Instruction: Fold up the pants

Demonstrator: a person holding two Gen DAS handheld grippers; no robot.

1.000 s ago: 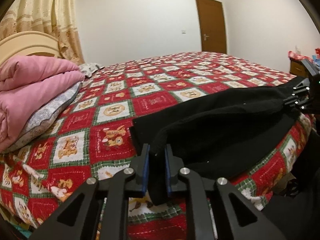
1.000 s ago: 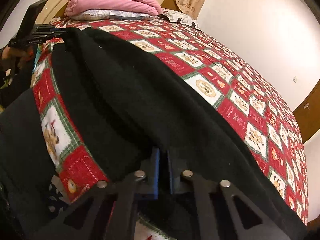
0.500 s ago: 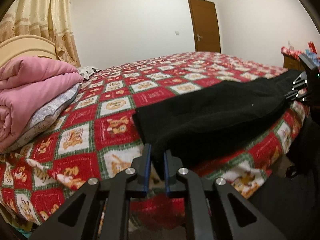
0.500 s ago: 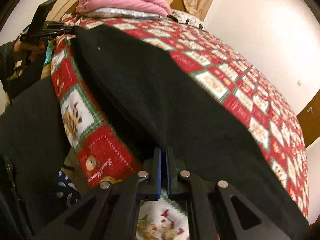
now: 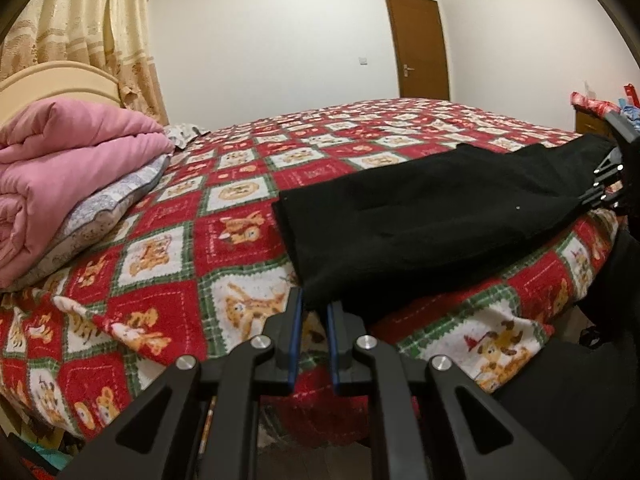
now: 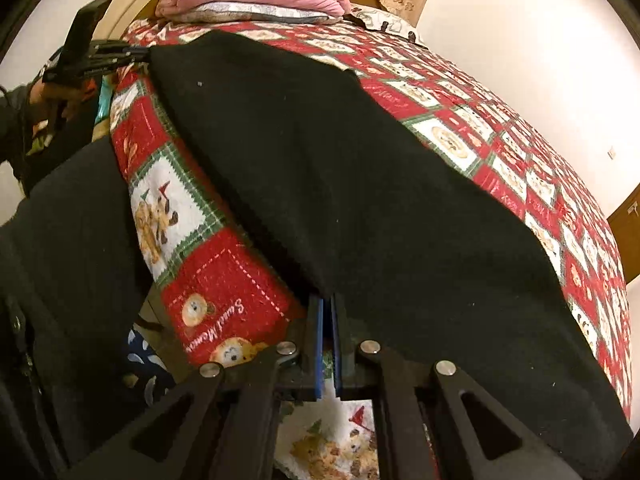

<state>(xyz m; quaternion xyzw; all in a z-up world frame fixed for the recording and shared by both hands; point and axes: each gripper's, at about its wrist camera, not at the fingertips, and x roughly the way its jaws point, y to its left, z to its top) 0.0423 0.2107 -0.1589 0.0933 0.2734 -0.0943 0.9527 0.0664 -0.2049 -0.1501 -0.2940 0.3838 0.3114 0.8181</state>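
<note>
My left tool is clenched on a near corner of the black pants, and my right tool pinches their edge at the other end. The pants lie stretched flat between the two tools along the near edge of the bed, on its red, green and white quilt. A folded pink blanket sits on a pillow at the far left, near the headboard.

Black two-finger left gripper, blue pads lining the inner faces, silver round screws at the linkage pivots. Same build on the right gripper (matte black arms with triangular cut-outs). Dark sleeve above the bare-skinned hand.
</note>
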